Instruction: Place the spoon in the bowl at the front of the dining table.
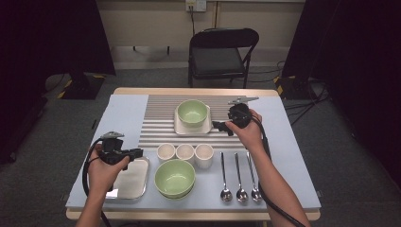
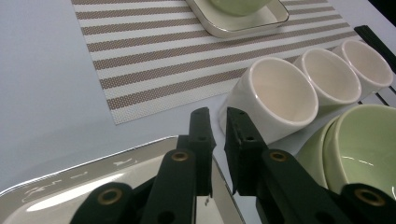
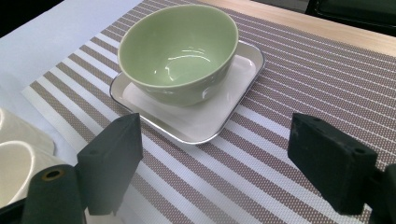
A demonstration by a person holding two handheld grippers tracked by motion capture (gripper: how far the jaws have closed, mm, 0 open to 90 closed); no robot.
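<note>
The left claw (image 2: 218,122) has its jaws pinched onto the right rim of the empty silver tray (image 1: 135,182), which lies near the tabletop's (image 1: 123,113) front-left corner. The right claw (image 3: 215,140) hangs wide open over the striped placemat (image 3: 289,84), just short of the green bowl (image 3: 180,51) on its white square plate (image 3: 205,119).

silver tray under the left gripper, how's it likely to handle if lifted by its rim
The silver tray looks thin and mirror-shiny, so probably light but slippery between the jaws. Its shallow, flat shape suggests it would stay stiff, yet gripped at one edge by the left gripper it may droop or swing. It carries nothing, so little could spill.
</note>
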